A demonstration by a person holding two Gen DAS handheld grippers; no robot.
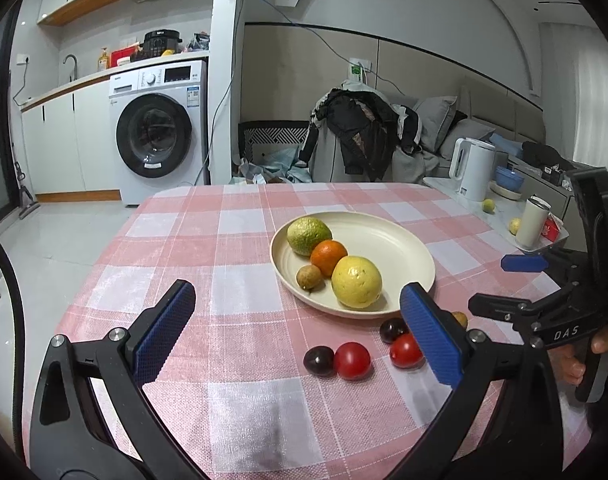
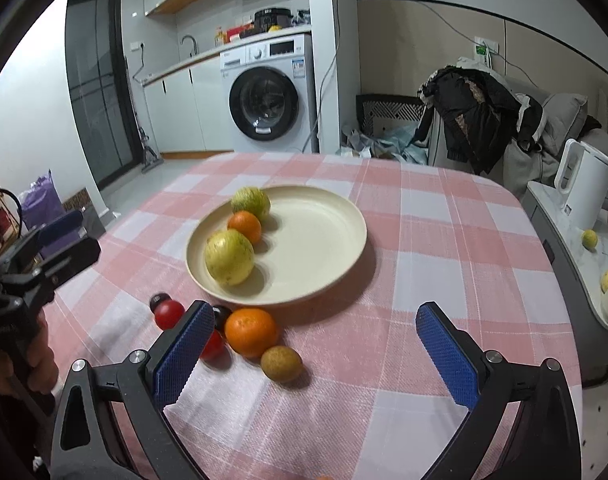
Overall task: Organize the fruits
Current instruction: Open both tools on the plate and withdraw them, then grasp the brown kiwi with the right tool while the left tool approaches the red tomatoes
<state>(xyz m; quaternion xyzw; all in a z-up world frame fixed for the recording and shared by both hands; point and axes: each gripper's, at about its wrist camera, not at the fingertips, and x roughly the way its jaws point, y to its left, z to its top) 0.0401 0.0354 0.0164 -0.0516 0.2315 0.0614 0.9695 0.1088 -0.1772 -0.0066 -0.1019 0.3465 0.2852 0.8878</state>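
A cream plate (image 1: 400, 252) (image 2: 320, 236) on the pink checked tablecloth holds a green citrus (image 1: 308, 235), an orange (image 1: 328, 257), a yellow citrus (image 1: 356, 281) and a small brown fruit (image 1: 308, 277). On the cloth in front of the plate lie two red tomatoes (image 1: 352, 360) (image 1: 404, 351), two dark plums (image 1: 318, 360) (image 1: 392, 329), a second orange (image 2: 251, 332) and a brown fruit (image 2: 281, 363). My left gripper (image 1: 299, 336) is open and empty above the loose fruit. My right gripper (image 2: 316, 352) is open and empty, with the orange and brown fruit between its fingers.
A side counter at the right carries a white kettle (image 1: 474, 168), a blue bowl (image 1: 508, 179), a white cup (image 1: 534, 222) and two small yellow fruits (image 1: 488, 205). A chair draped with clothes (image 1: 364, 132) stands behind the table. A washing machine (image 1: 159, 132) is at the far left.
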